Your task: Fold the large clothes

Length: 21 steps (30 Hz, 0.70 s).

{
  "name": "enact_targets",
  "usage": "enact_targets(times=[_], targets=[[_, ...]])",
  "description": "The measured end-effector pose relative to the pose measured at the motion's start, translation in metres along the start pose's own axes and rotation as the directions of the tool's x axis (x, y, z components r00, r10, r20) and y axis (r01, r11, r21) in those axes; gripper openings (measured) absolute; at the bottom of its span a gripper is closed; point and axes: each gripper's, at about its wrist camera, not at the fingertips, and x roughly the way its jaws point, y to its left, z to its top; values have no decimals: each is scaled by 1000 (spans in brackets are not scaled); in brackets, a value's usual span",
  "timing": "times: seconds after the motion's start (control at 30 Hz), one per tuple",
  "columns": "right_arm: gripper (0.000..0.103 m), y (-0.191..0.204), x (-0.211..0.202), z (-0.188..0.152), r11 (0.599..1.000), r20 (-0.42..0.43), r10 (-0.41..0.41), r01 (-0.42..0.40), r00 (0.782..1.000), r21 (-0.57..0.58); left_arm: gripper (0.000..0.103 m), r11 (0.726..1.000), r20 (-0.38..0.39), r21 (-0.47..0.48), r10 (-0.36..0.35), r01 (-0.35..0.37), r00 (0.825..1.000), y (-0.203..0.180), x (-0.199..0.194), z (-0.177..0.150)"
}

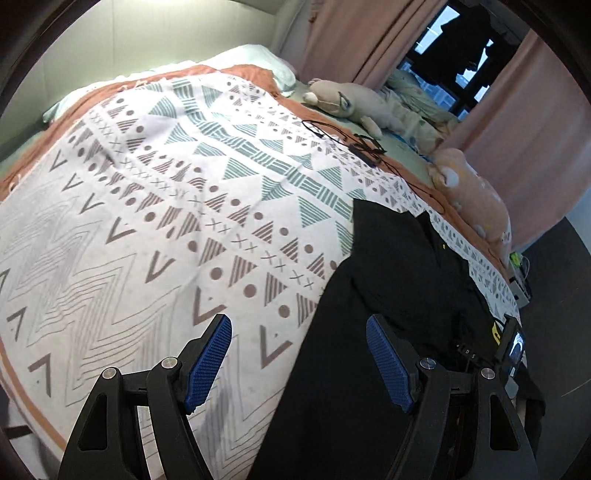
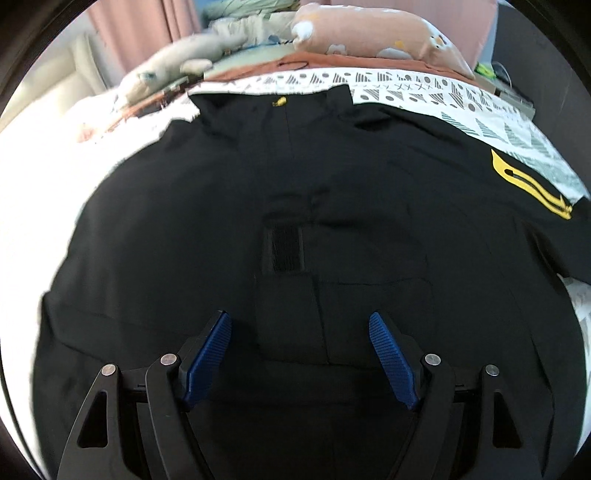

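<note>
I see the black garment with yellow sleeve stripes (image 2: 295,206) spread on the patterned bedspread (image 1: 155,192). My left tool (image 1: 299,363) and right tool (image 2: 300,362) both gape empty above it. A shallow pinch could snag bedspread too, dragging everything crooked.

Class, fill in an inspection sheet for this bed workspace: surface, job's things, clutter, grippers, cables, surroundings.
Surface: patterned bedspread over an orange sheet, mostly flat.
Job's things: black garment with yellow emblem spread on the bedspread, unfolded.
Clutter: grey plush toy and pink plush toy along the far side; pale pillow.
Grippers: left gripper jaws open over the garment's edge; right gripper jaws open above the garment, nothing between them.
Cables: black cable on the bedspread.
Surroundings: pink curtains, window.
</note>
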Motion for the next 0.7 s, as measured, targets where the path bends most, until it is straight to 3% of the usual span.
enact_targets(times=[0.03, 0.13, 0.27, 0.5, 0.7], targets=[[46, -1, -1, -2, 999, 12, -45, 45, 999, -11, 76, 1000, 5, -6, 8, -8, 1000, 7, -6, -1], [39, -11, -10, -4, 999, 22, -38, 37, 999, 12, 76, 999, 19, -27, 34, -34, 999, 23, -19, -4], [36, -20, -29, 2, 999, 51, -13, 11, 999, 37, 76, 998, 28, -52, 36, -35, 999, 31, -29, -7], [36, -59, -79, 20, 989, 156, 90, -107, 984, 100, 76, 1000, 15, -20, -13, 14, 1000, 11, -26, -18], [41, -120, -94, 20, 985, 168, -54, 25, 984, 169, 76, 998, -7, -17, -57, 57, 998, -9, -4, -19]])
